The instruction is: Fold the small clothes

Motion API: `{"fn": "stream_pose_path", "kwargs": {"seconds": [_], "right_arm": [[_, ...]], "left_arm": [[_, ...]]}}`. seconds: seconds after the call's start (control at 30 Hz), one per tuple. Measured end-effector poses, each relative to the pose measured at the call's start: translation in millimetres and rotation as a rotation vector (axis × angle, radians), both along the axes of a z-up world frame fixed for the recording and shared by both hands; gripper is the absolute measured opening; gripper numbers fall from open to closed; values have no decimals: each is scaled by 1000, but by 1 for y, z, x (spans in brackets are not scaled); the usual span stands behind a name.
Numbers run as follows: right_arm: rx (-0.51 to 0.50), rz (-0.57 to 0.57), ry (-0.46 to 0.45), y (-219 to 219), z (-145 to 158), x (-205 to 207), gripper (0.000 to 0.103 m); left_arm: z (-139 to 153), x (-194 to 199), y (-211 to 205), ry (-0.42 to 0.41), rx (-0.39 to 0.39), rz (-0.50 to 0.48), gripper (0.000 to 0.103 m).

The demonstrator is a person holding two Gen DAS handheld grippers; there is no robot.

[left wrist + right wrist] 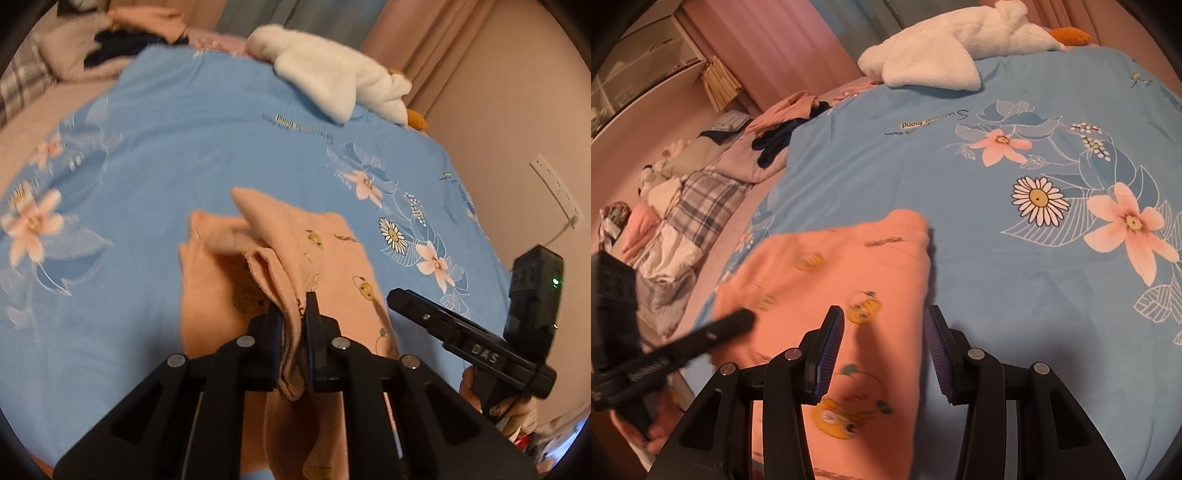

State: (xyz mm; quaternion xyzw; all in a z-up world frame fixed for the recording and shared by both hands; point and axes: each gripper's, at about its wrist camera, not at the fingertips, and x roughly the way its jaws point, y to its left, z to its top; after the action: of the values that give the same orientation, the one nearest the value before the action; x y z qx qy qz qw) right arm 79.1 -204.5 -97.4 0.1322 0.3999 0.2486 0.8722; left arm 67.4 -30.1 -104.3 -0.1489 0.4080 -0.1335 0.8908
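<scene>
A small peach garment with yellow cartoon prints lies on the blue floral bedspread. My left gripper is shut on a bunched fold of the garment's edge and holds it lifted above the rest. In the right wrist view the same garment lies partly folded. My right gripper is open and empty, its jaws just above the garment's near right edge. The right gripper also shows at the right of the left wrist view. The left gripper shows blurred at the left of the right wrist view.
A white plush toy with an orange part lies at the far edge of the bed, also in the right wrist view. Piled clothes and plaid bedding lie to the left. A wall with a socket strip is at the right.
</scene>
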Motion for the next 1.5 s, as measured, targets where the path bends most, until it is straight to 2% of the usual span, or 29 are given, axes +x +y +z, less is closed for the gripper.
{"fn": "stream_pose_path", "kwargs": {"seconds": [0.13,0.27,0.37,0.47,0.5,0.53,0.6,0.67,0.73,0.8,0.93,0.97,1.03,1.07,1.13,1.2,1.27,1.37,1.5], "right_arm": [[-3,12,11,5,-2,0,46],[-24,26,32,12,-7,0,49],[-32,35,48,17,-10,1,53],[-33,45,70,20,-13,2,60],[-30,47,75,20,-14,2,64],[-25,51,79,21,-14,2,65],[-13,61,83,21,-14,1,66],[-2,75,90,23,-16,1,67],[-3,87,102,26,-19,2,68],[-17,94,114,32,-23,3,68],[-29,109,144,38,-32,5,68],[-23,107,150,38,-34,6,68],[-18,111,142,40,-37,7,68],[-22,114,136,41,-37,6,68],[-30,116,119,43,-37,5,61],[-46,114,103,44,-37,3,44],[-42,119,82,43,-31,1,31],[-19,130,50,41,-18,-3,27],[-9,146,-6,36,5,-8,26]], "left_arm": [[-4,-2,14,4,51,19,10],[-34,3,27,91,61,35,12],[-58,9,31,143,68,60,18],[-59,5,38,133,27,75,25],[-57,4,40,132,16,76,31],[-55,4,41,135,24,92,53],[-50,1,49,113,42,153,77],[-49,-2,56,93,9,174,78],[-58,0,60,136,-76,149,78],[-66,1,58,171,-128,125,78],[-72,-1,46,151,-137,95,76],[-73,1,42,153,-167,70,74],[-79,6,37,182,-246,26,56],[-80,9,35,191,-254,23,51],[-81,10,34,196,-261,17,41],[-82,9,35,195,-287,22,34],[-77,4,33,181,-284,25,29],[-60,-1,24,137,-260,16,27],[-22,-6,6,44,-254,-44,26]]}}
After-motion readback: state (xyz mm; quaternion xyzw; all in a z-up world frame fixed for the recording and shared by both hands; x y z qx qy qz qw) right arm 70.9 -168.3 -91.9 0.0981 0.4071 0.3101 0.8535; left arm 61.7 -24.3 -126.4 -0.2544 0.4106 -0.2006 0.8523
